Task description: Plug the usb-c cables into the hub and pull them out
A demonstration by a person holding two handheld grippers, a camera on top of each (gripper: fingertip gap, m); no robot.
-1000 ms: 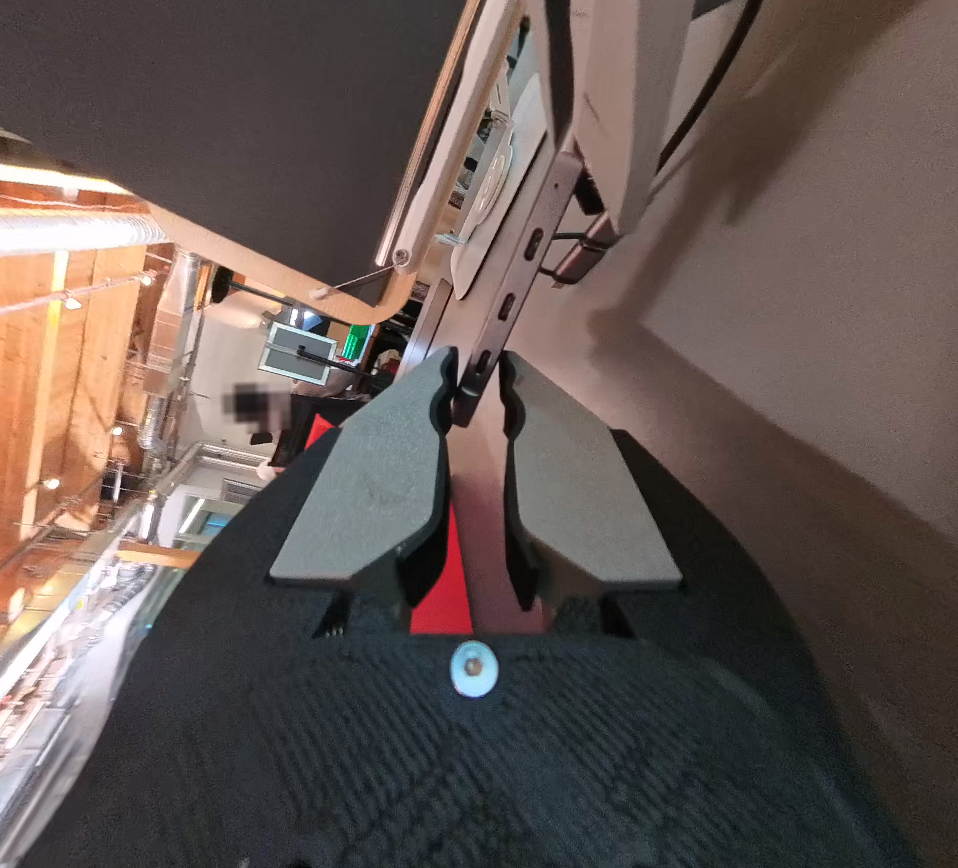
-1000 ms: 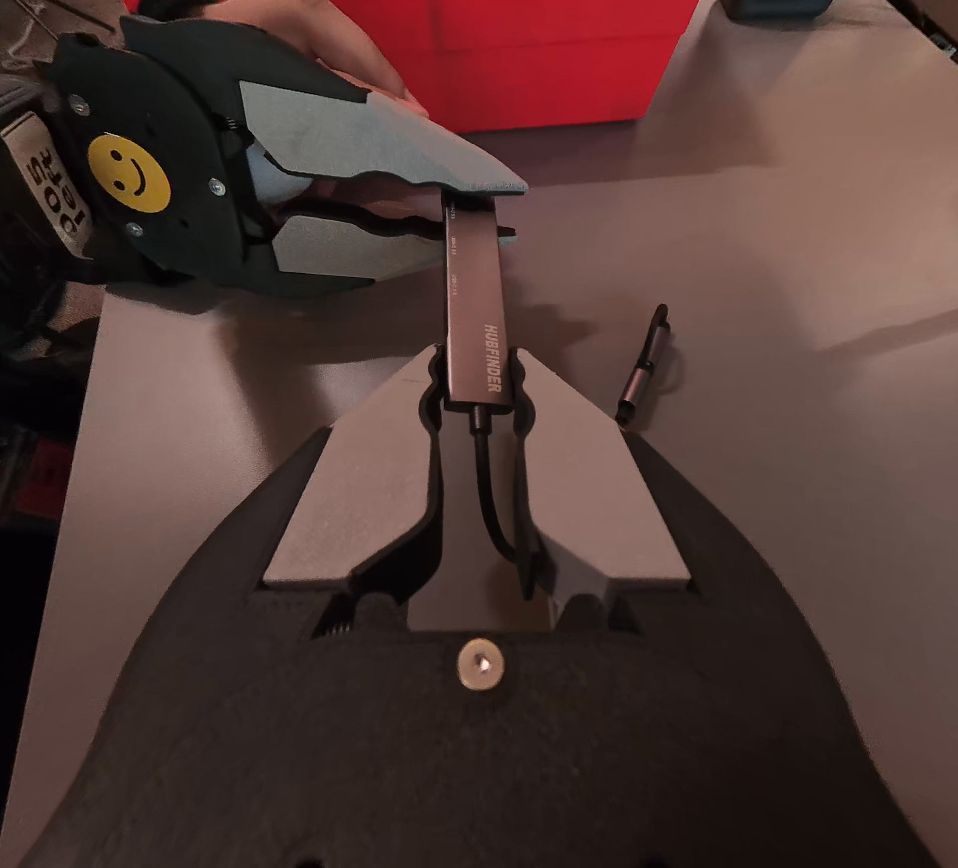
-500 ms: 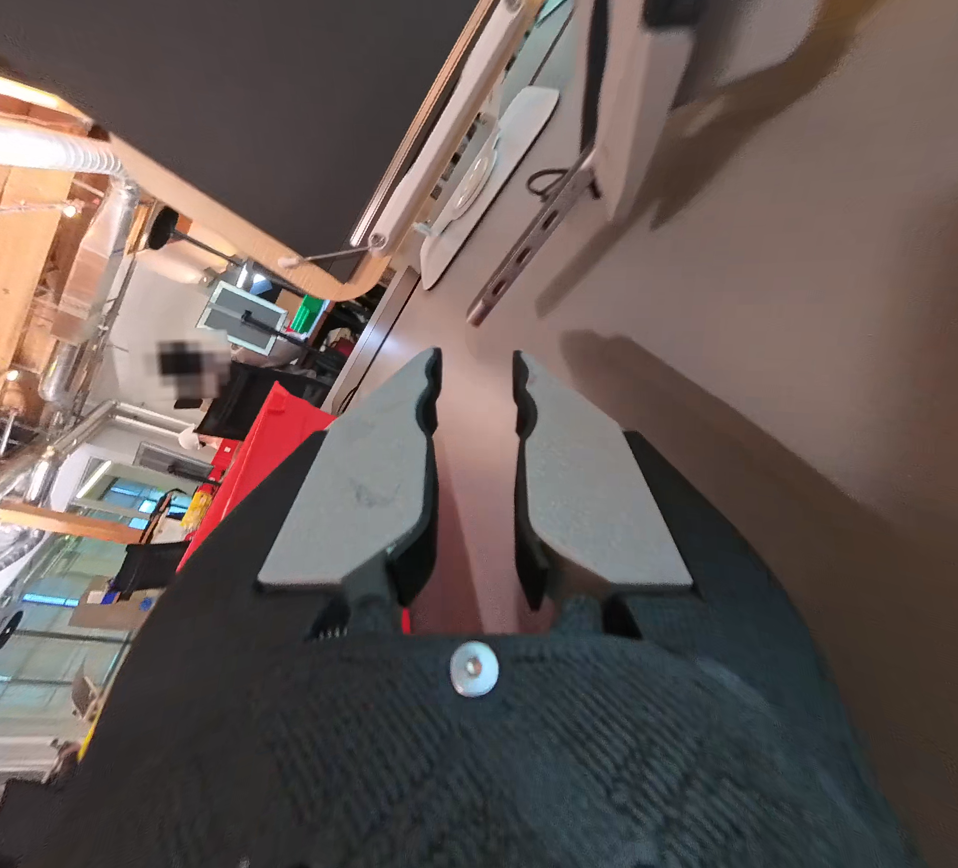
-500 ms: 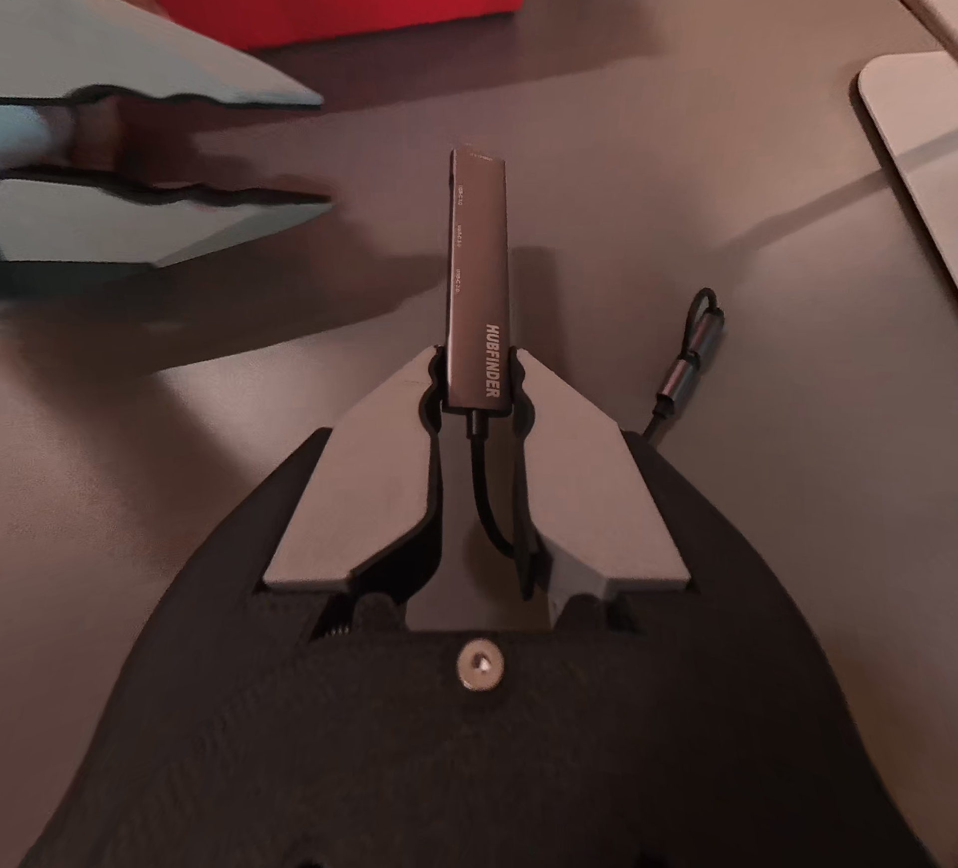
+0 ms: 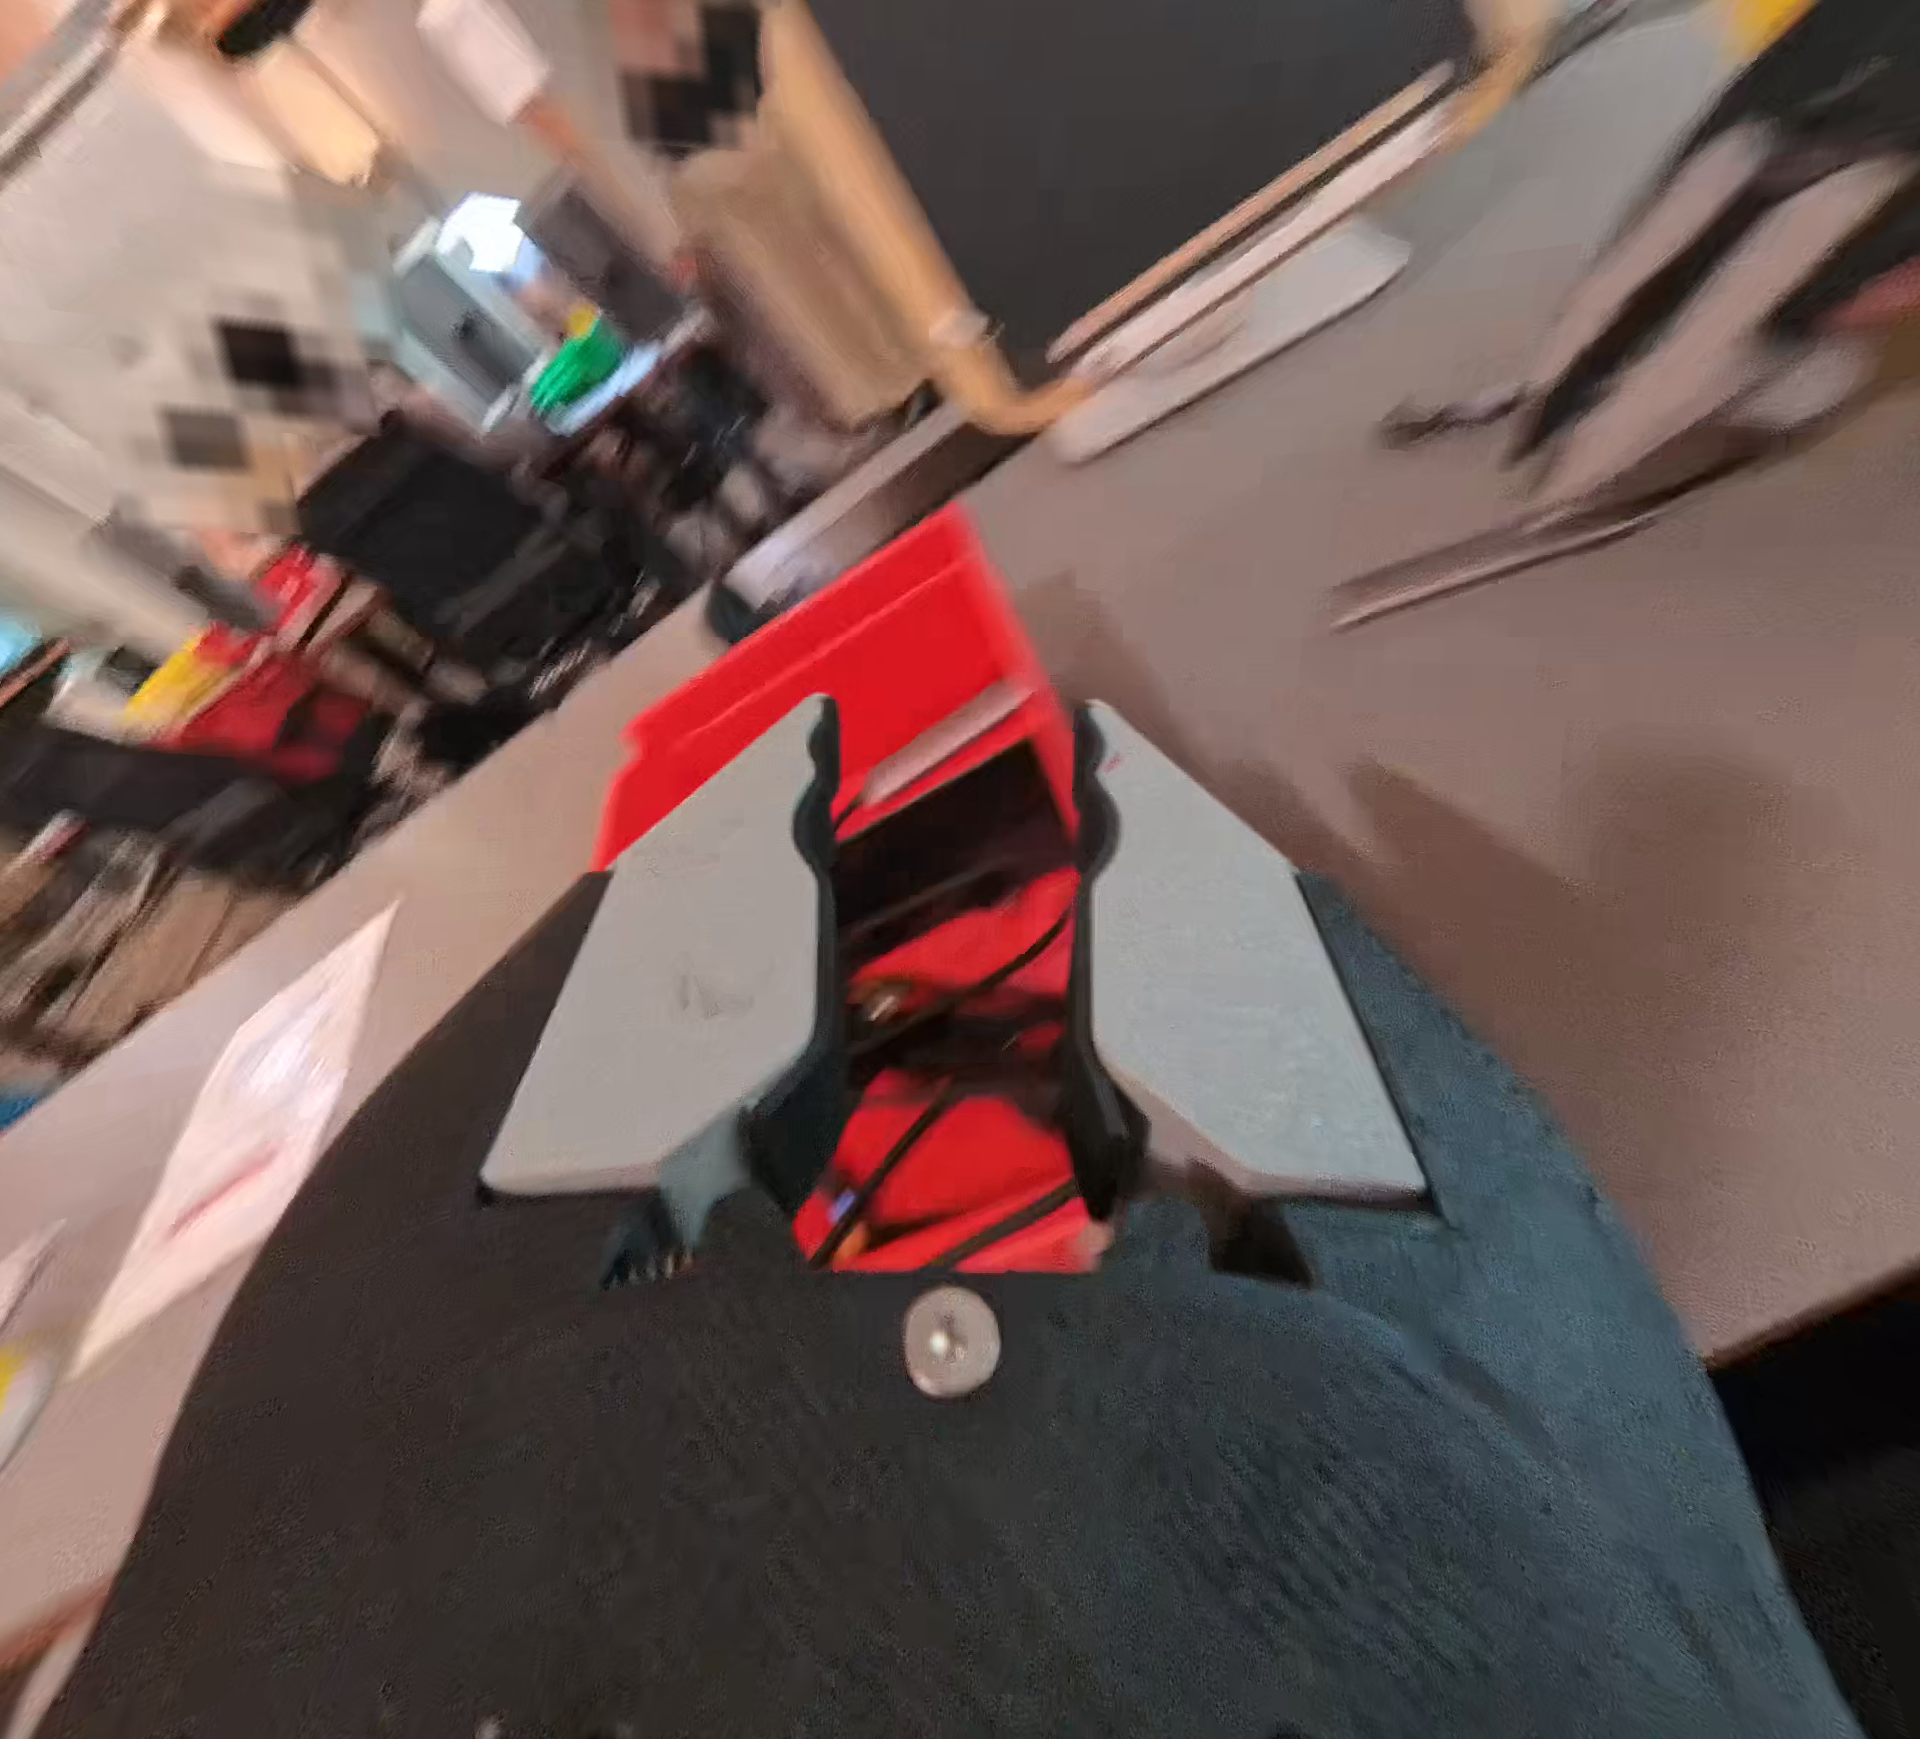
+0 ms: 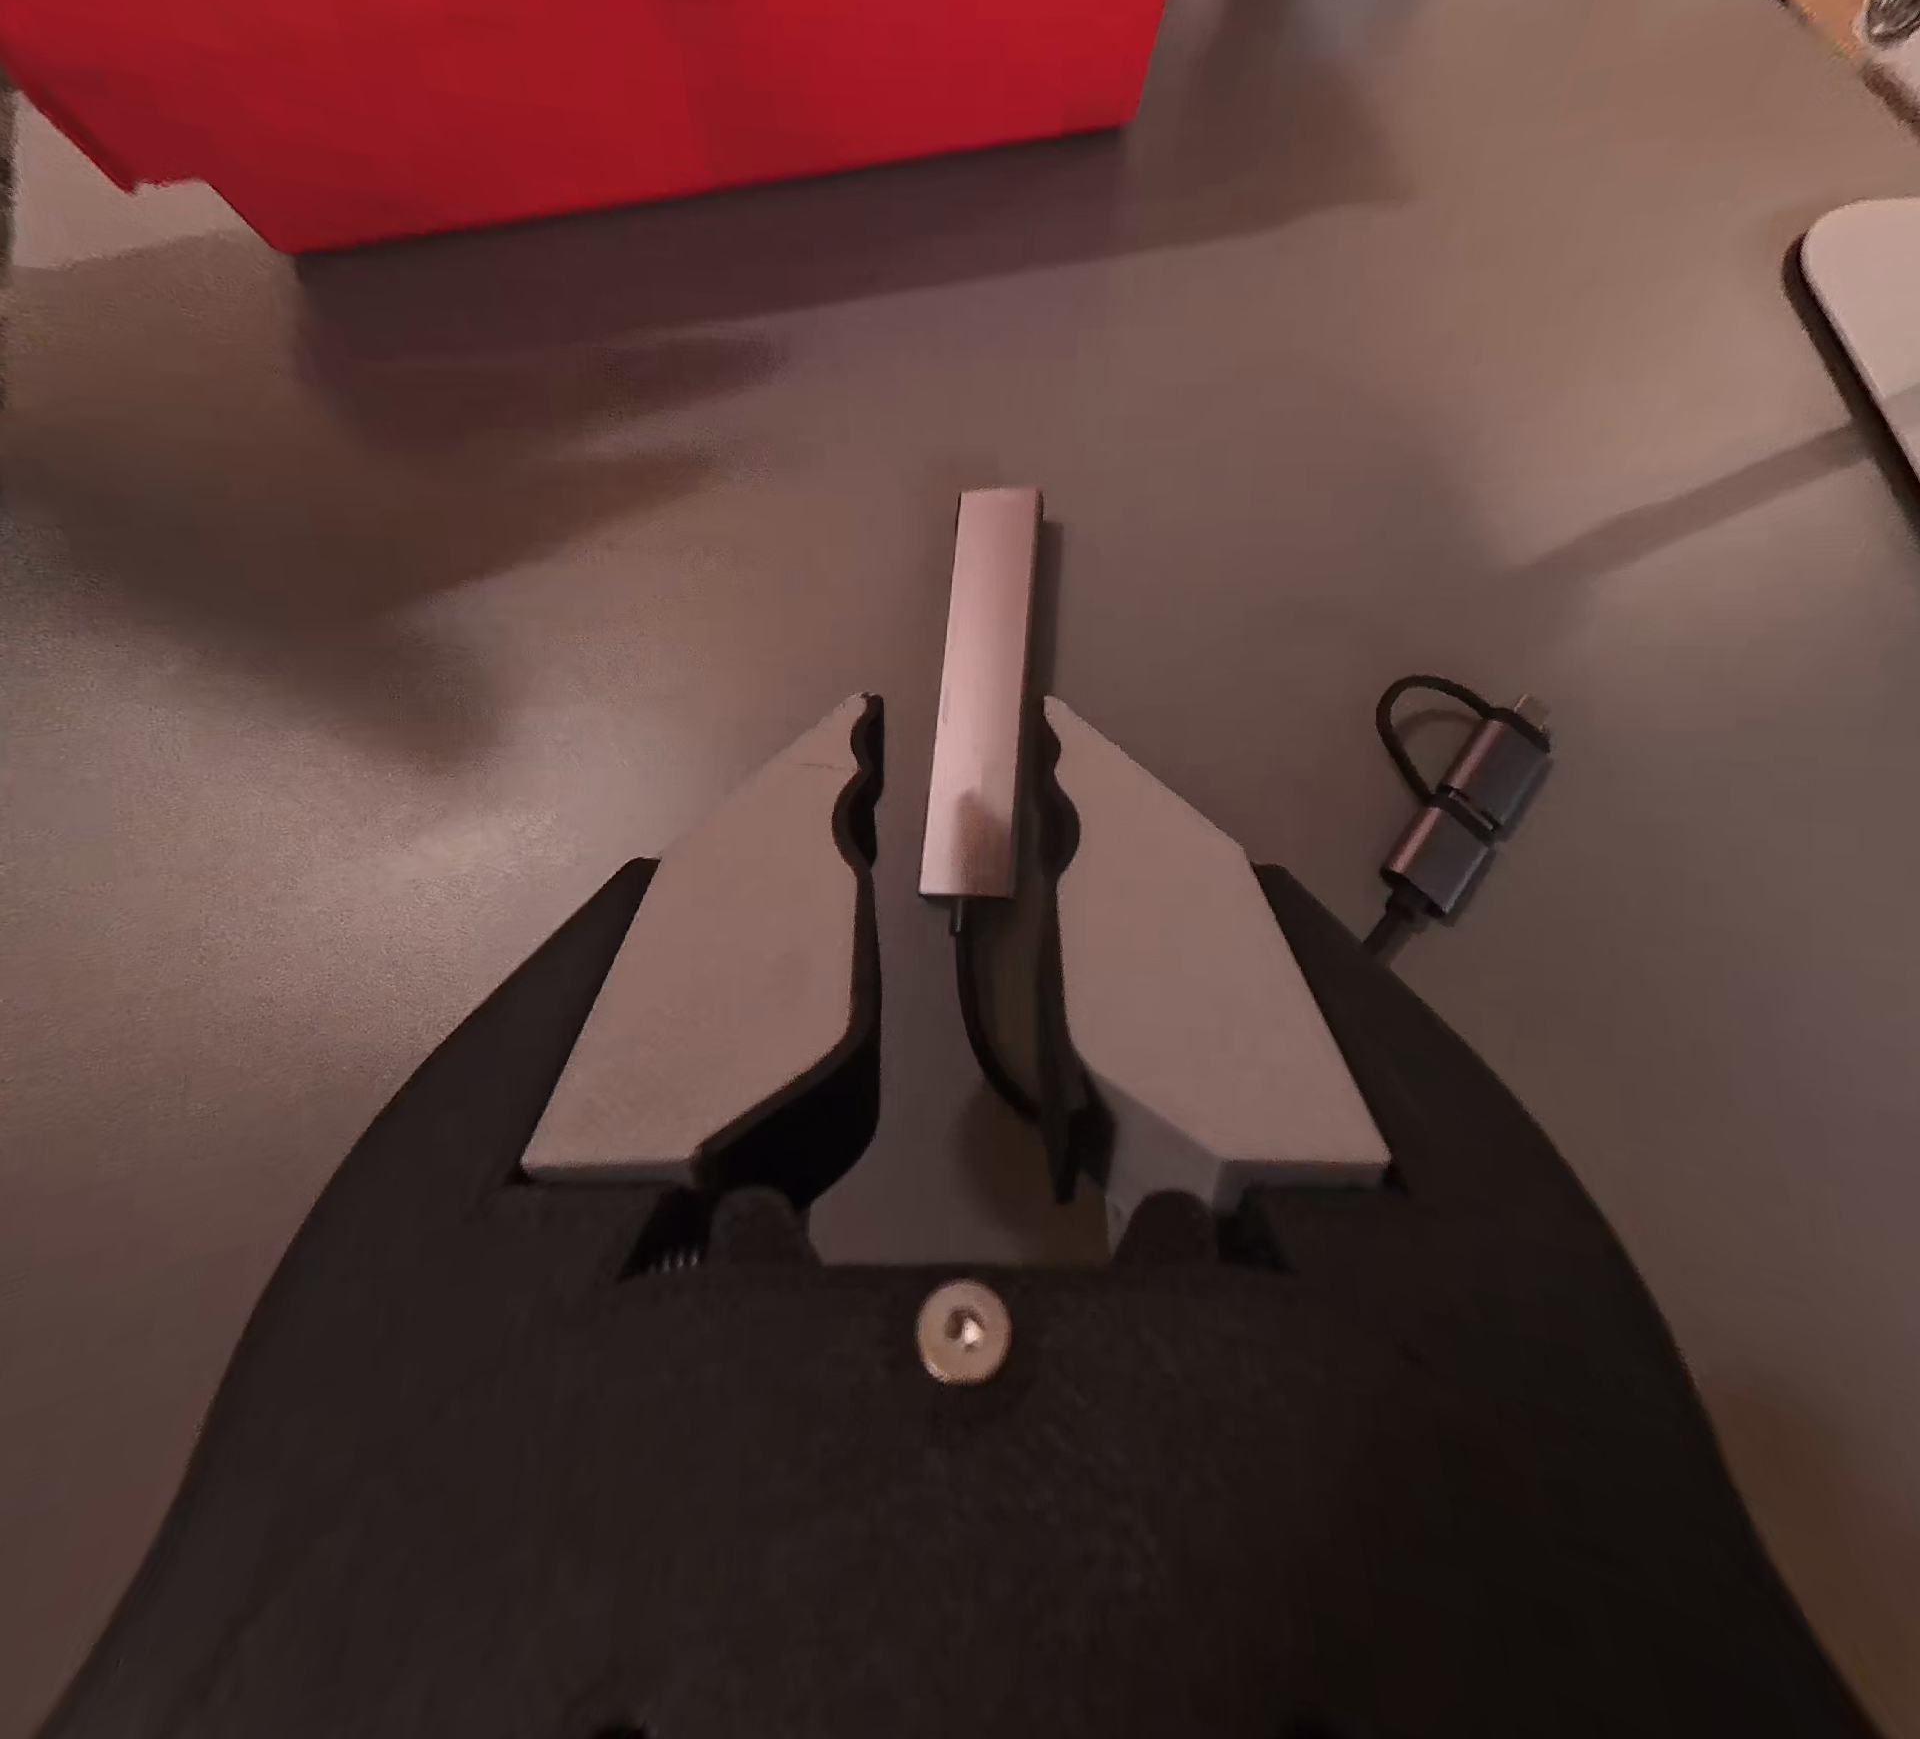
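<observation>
Lying flat on the grey surface (image 6: 1351,442), the hub (image 6: 982,692) sits mid-frame between the right gripper's (image 6: 961,718) released jaws, untouched. Cable plug (image 6: 1455,806) right of it. Left gripper (image 5: 951,733) jaws spread, empty, over the red bin (image 5: 883,650); view blurred.

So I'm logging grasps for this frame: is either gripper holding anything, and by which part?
Nothing is held. The right gripper is open around the hub, which lies on the table; the left gripper is open over the red bin.
</observation>
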